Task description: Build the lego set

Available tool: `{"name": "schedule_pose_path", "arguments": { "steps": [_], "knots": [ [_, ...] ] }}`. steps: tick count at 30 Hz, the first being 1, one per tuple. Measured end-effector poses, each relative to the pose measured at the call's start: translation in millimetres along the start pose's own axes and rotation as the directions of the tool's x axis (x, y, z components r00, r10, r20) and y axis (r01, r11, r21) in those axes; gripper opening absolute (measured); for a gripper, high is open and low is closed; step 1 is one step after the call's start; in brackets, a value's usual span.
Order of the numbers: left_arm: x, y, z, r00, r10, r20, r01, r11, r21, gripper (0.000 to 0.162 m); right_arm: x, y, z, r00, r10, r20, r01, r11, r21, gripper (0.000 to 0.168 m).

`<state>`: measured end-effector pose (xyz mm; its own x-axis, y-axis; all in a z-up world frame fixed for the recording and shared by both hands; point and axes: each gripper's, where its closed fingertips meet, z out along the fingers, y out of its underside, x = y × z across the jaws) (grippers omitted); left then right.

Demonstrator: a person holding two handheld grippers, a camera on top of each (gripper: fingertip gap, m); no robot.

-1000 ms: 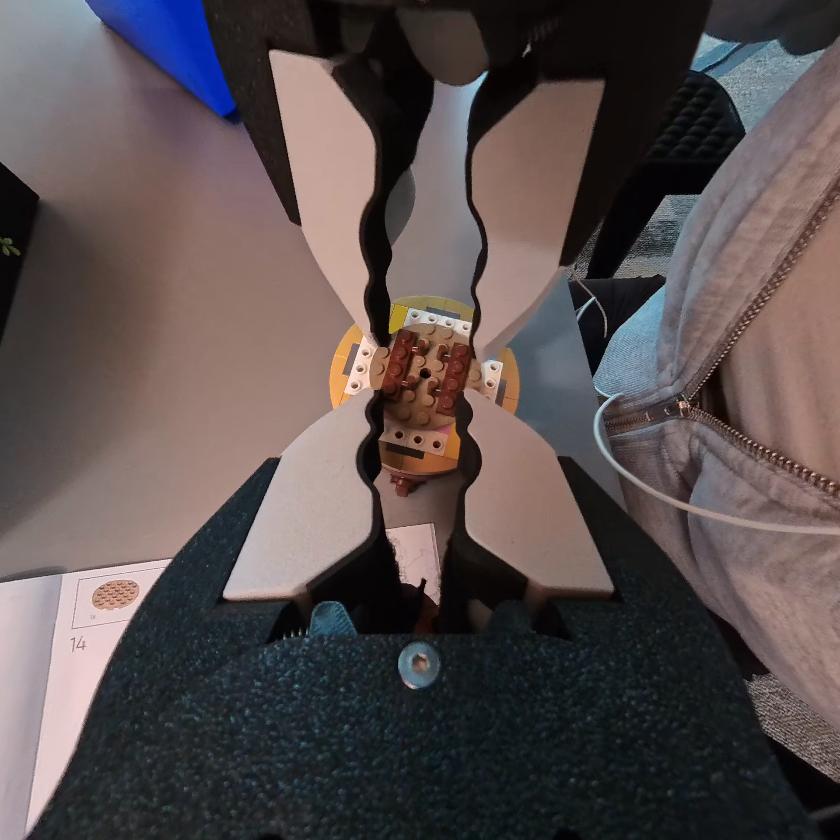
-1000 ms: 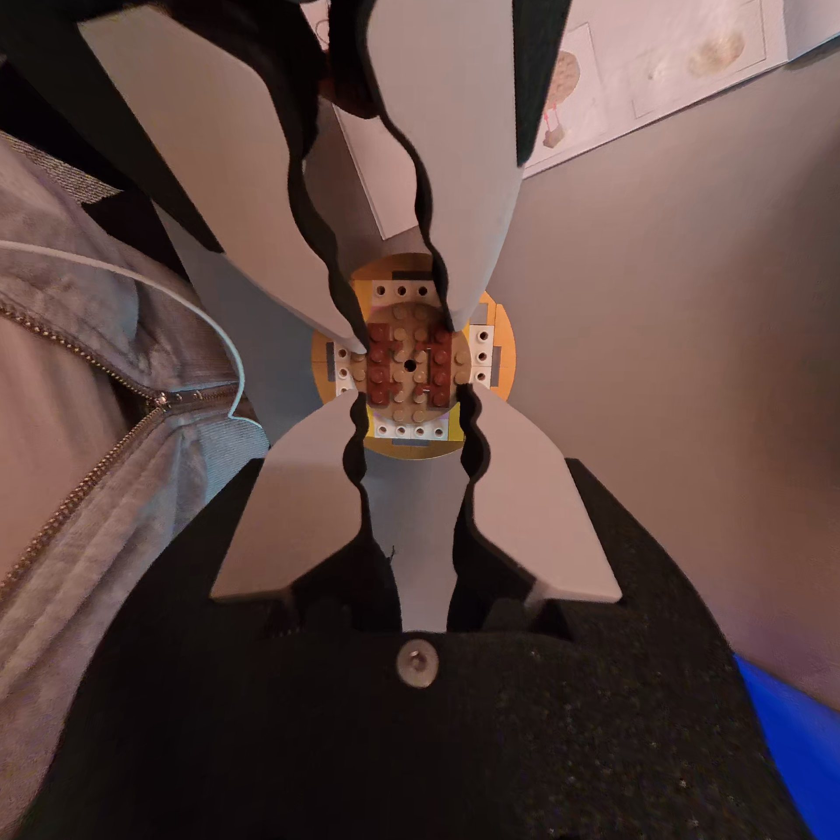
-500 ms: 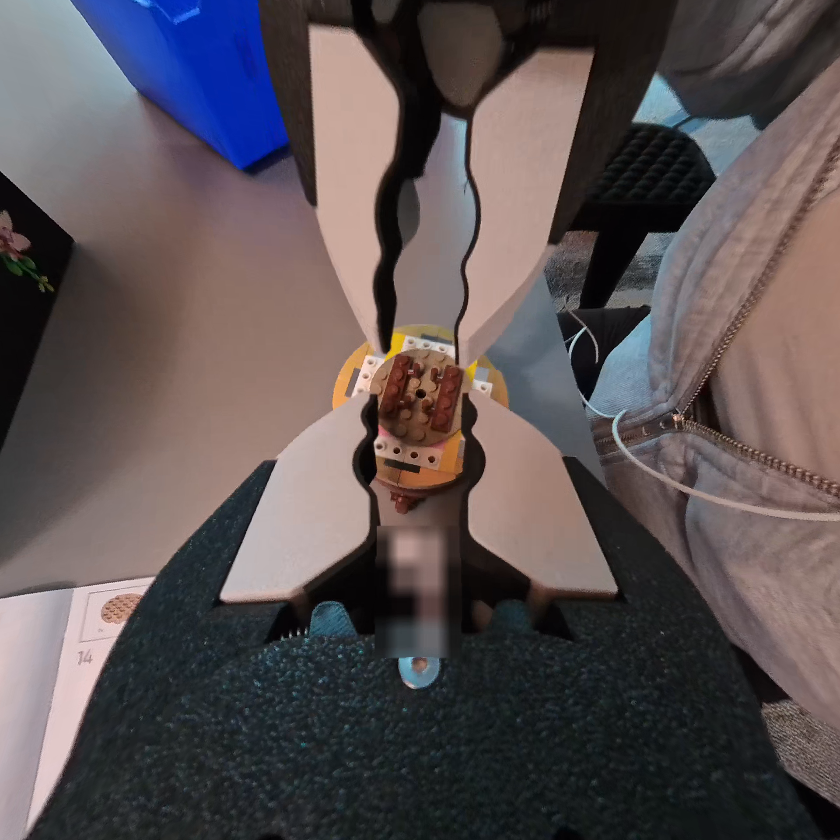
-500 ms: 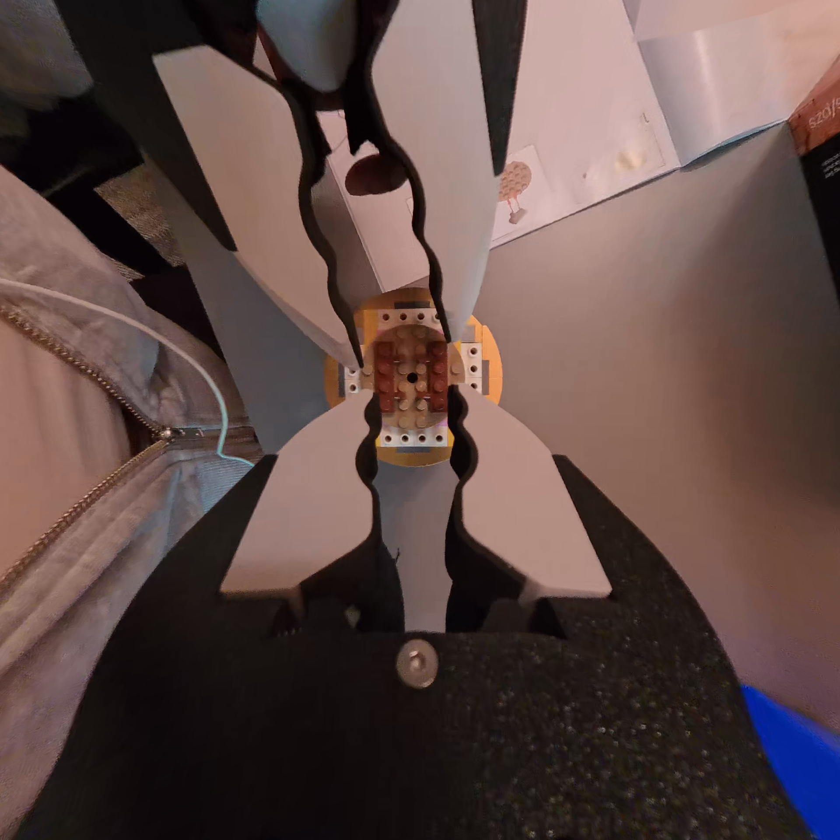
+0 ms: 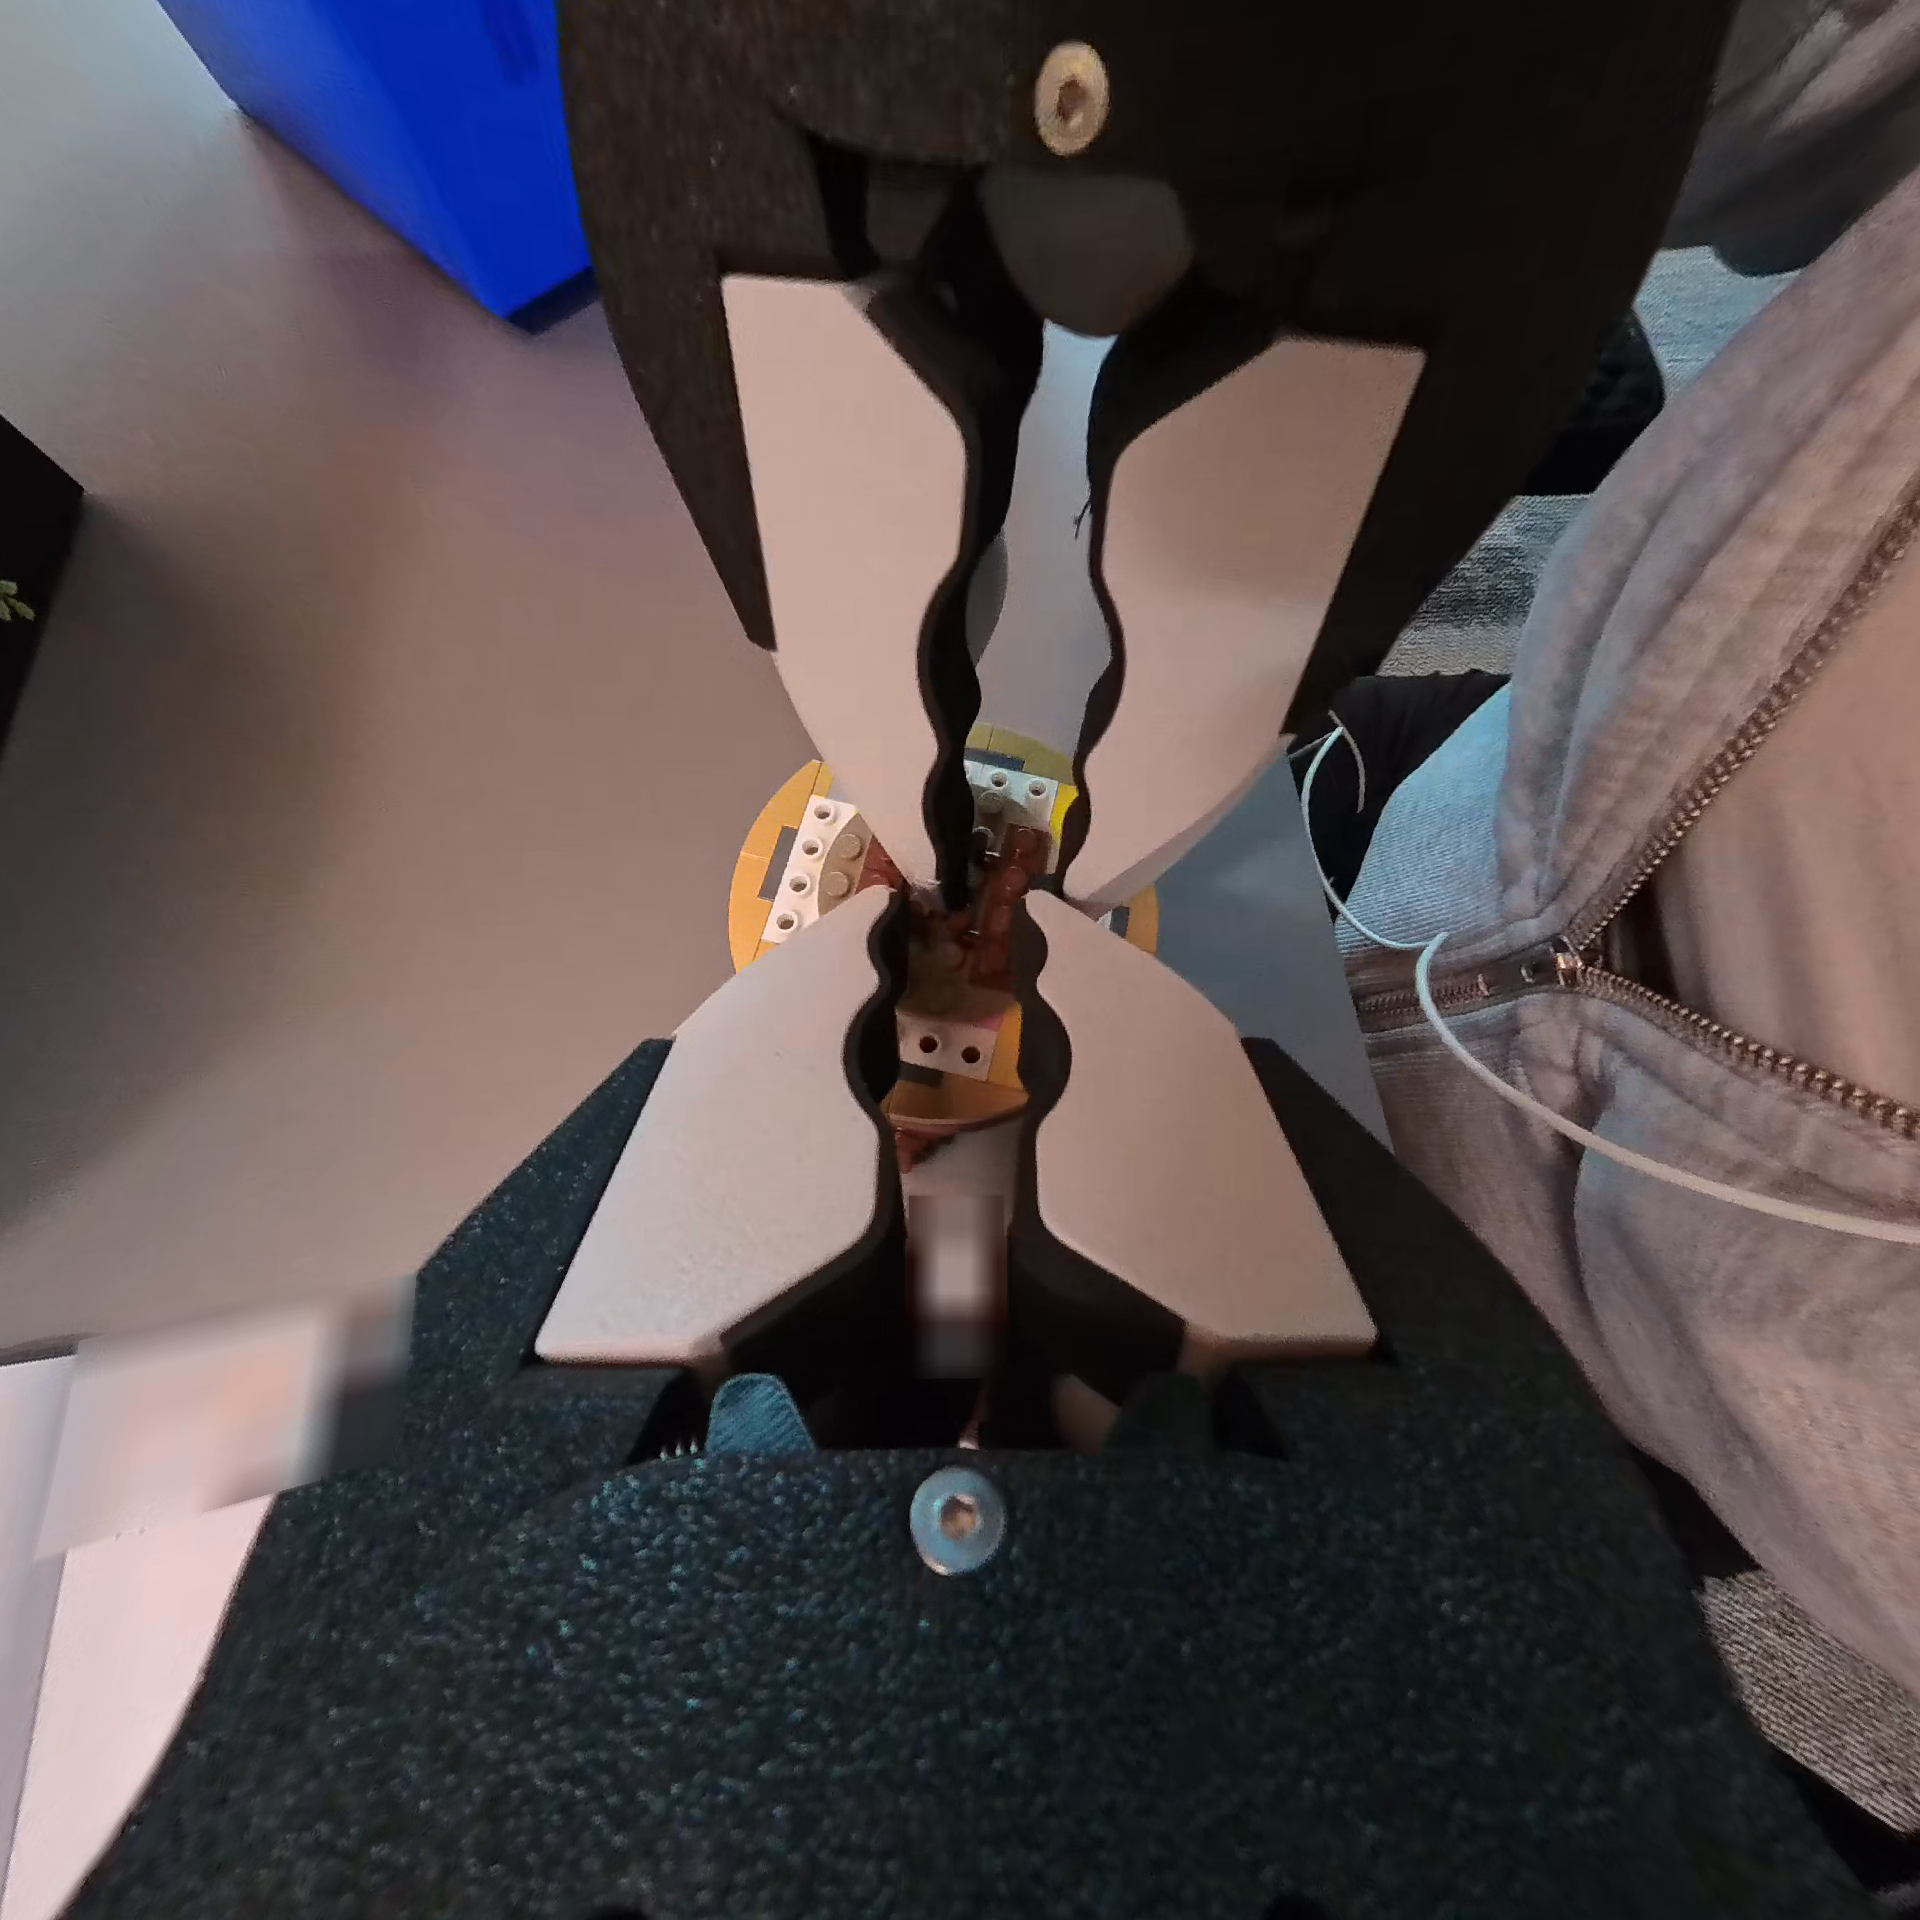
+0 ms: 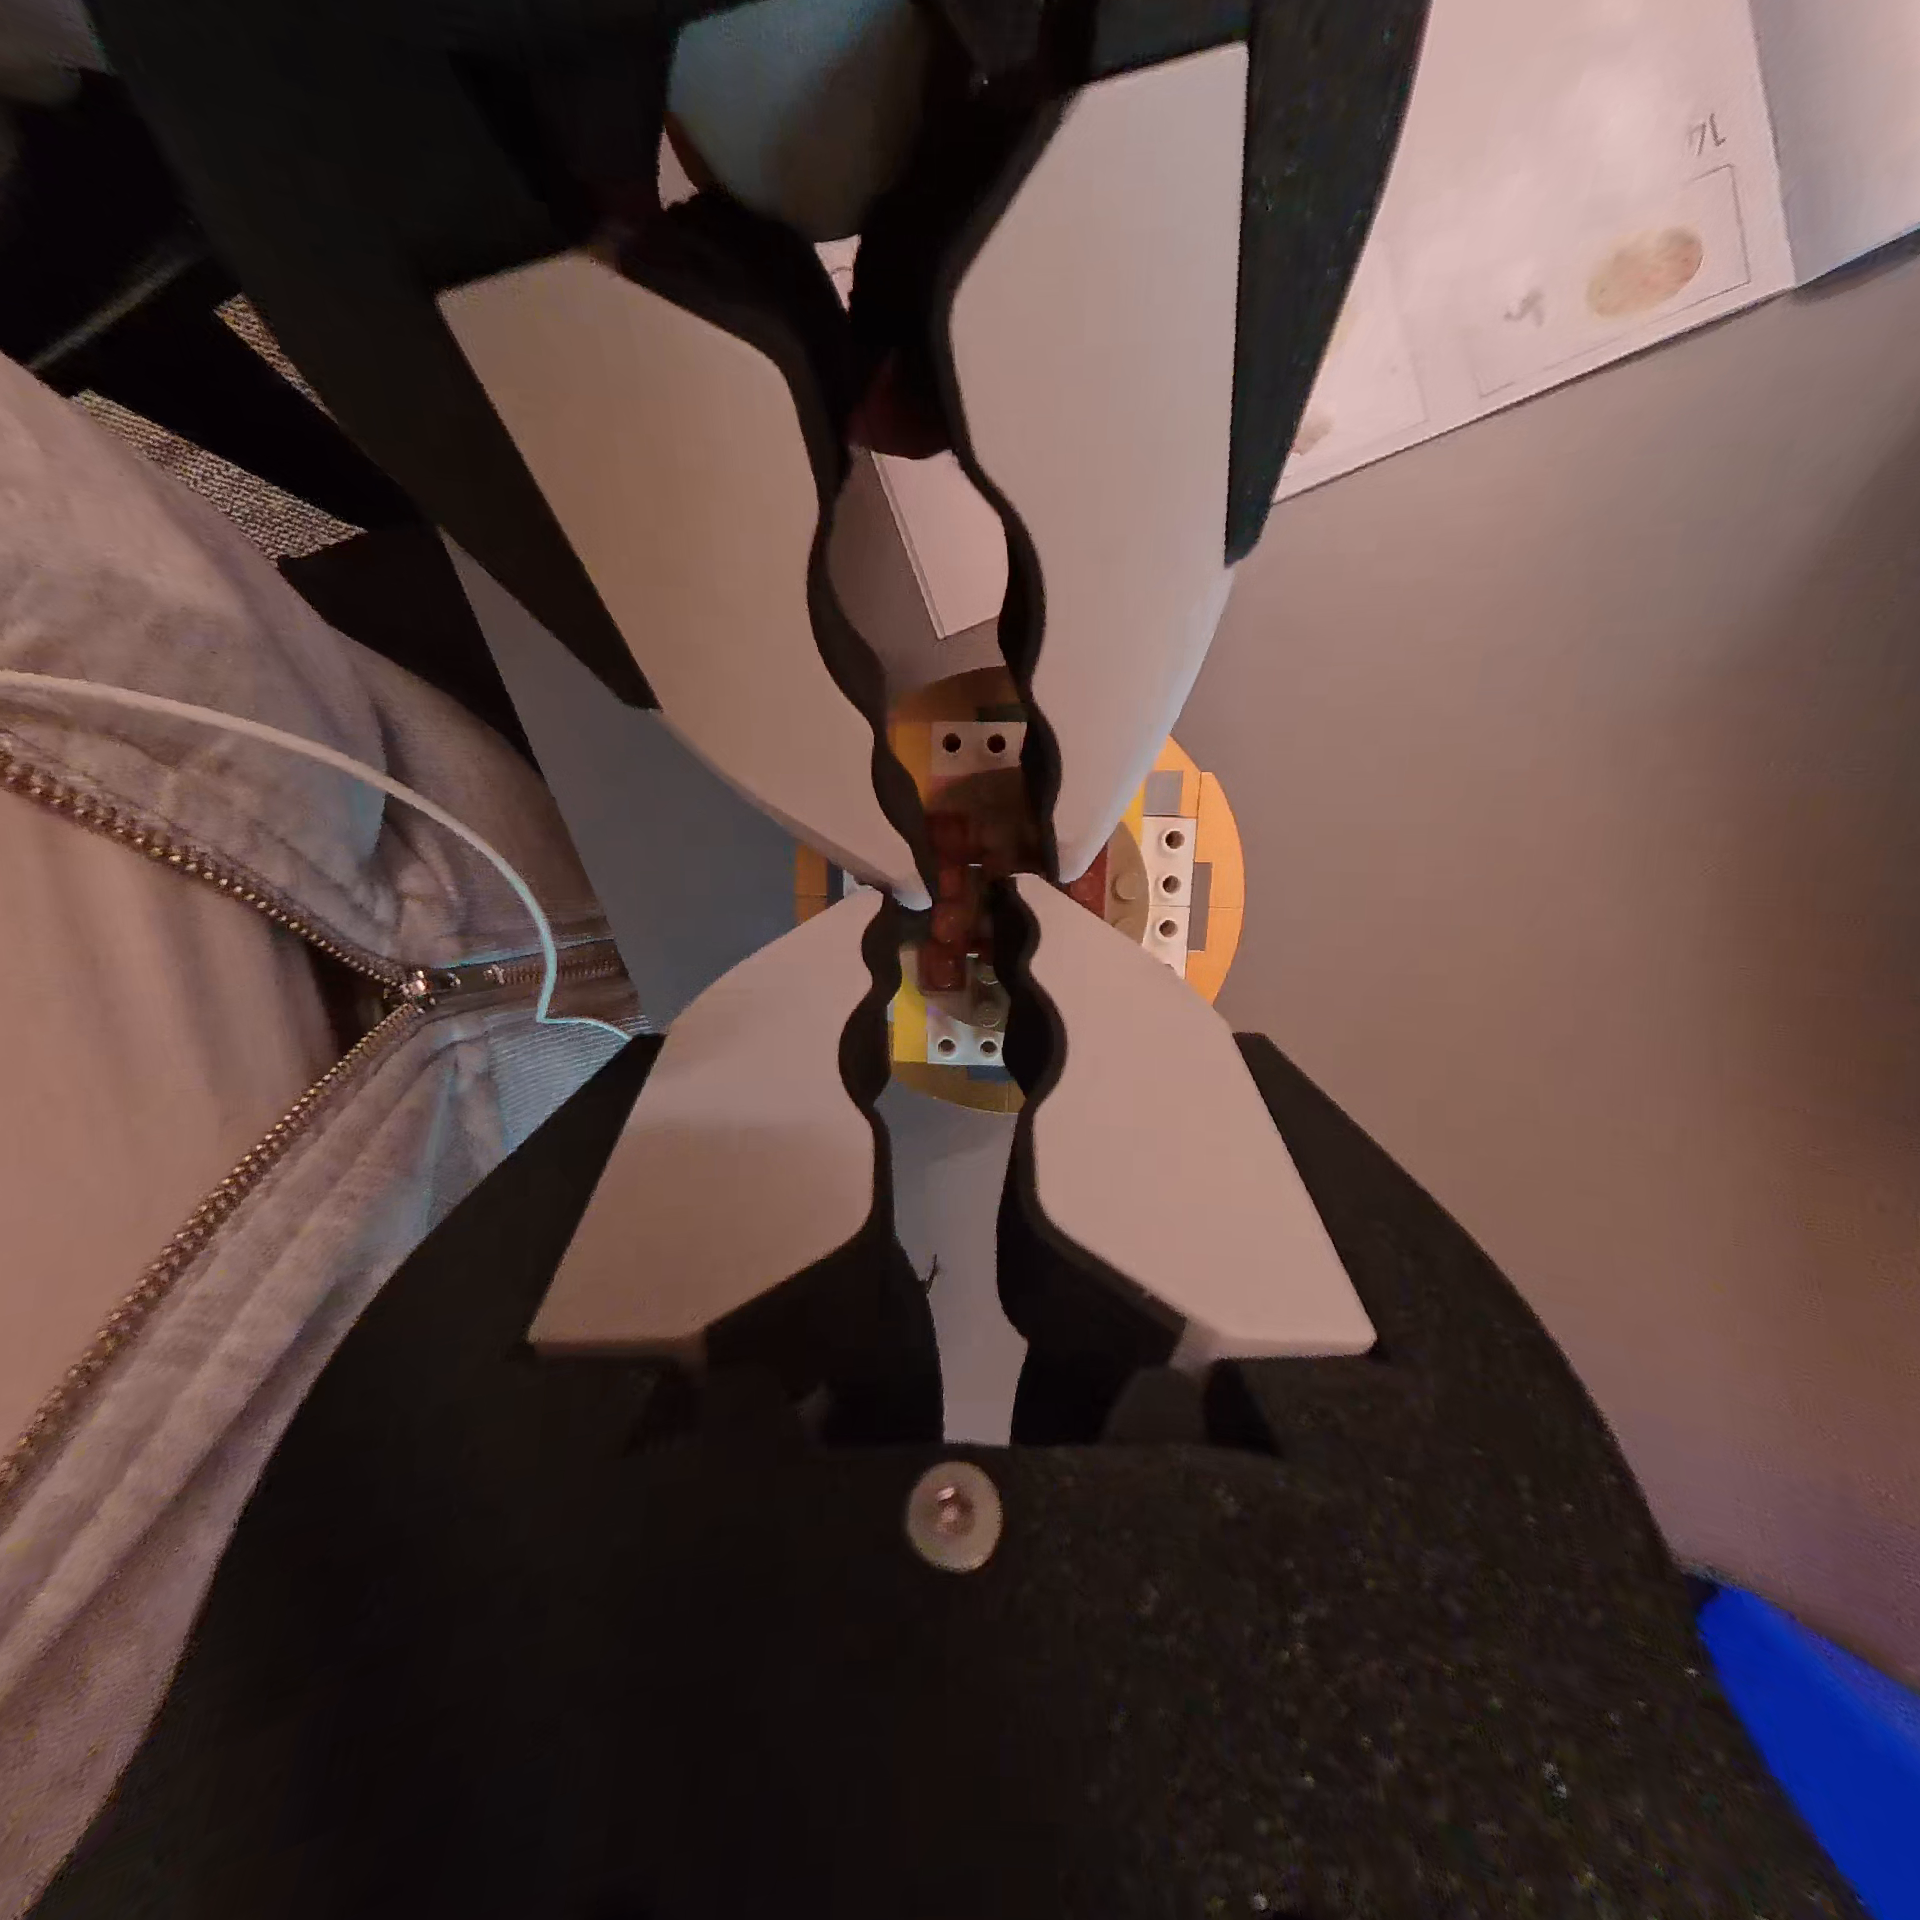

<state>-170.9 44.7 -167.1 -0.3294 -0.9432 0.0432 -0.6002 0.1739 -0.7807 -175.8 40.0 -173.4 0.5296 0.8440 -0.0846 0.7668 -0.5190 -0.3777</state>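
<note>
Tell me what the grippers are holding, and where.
Both the left gripper and right gripper pinch the brown plates atop the round lego model, gripping their sides.

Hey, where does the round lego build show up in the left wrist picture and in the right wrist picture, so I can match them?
Left wrist view: the lego build sits just above centre, mostly hidden where the two claws' tips meet; its orange rim pokes out on the left.
Right wrist view: the lego build also sits near centre behind the meeting tips, its orange rim poking out on the right.
Shared landmark: the blue box, upper left in the left view, lower right in the right.
</note>
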Motion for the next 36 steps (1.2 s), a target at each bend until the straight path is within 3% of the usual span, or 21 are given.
{"name": "schedule_pose_path", "arguments": {
  "steps": [14, 17, 19, 21, 26, 31, 36],
  "knots": [
    [1, 1, 0, 0.999, -0.025, -0.020, 0.025, 0.999, 0.021, 0.018, 0, 0, 1, 1.000, -0.004, -0.031, 0.003, 0.999, -0.034, 0.017],
    [0, -1, 0, 1.000, 0.031, -0.002, -0.031, 0.999, 0.025, 0.018, -1, 1, -1, 1.000, 0.016, 0.016, -0.016, 1.000, 0.019, 0.017],
    [1, -2, 1, 1.000, 0.028, -0.004, -0.027, 0.999, 0.028, 0.019, -10, -3, -9, 0.990, 0.075, 0.117, -0.084, 0.994, 0.075, 0.026],
    [1, -2, 0, 1.000, 0.028, -0.004, -0.028, 0.999, 0.025, 0.020, 0, -7, -20, 0.995, 0.084, 0.059, -0.092, 0.983, 0.157, 0.026],
    [-5, -9, -8, 0.999, 0.041, 0.022, -0.042, 0.998, 0.053, 0.027, 10, 6, -15, 0.999, 0.052, -0.008, -0.051, 0.995, 0.085, 0.028],
    [-4, -1, 0, 0.997, 0.075, -0.001, -0.075, 0.997, -0.016, 0.029, 12, 6, -7, 1.000, 0.024, -0.017, -0.023, 0.999, 0.049, 0.030],
    [0, -1, 2, 0.998, 0.057, -0.013, -0.057, 0.998, -0.031, 0.020, 13, 7, -5, 0.999, 0.017, -0.044, -0.017, 1.000, 0.004, 0.029]
  ]
}}
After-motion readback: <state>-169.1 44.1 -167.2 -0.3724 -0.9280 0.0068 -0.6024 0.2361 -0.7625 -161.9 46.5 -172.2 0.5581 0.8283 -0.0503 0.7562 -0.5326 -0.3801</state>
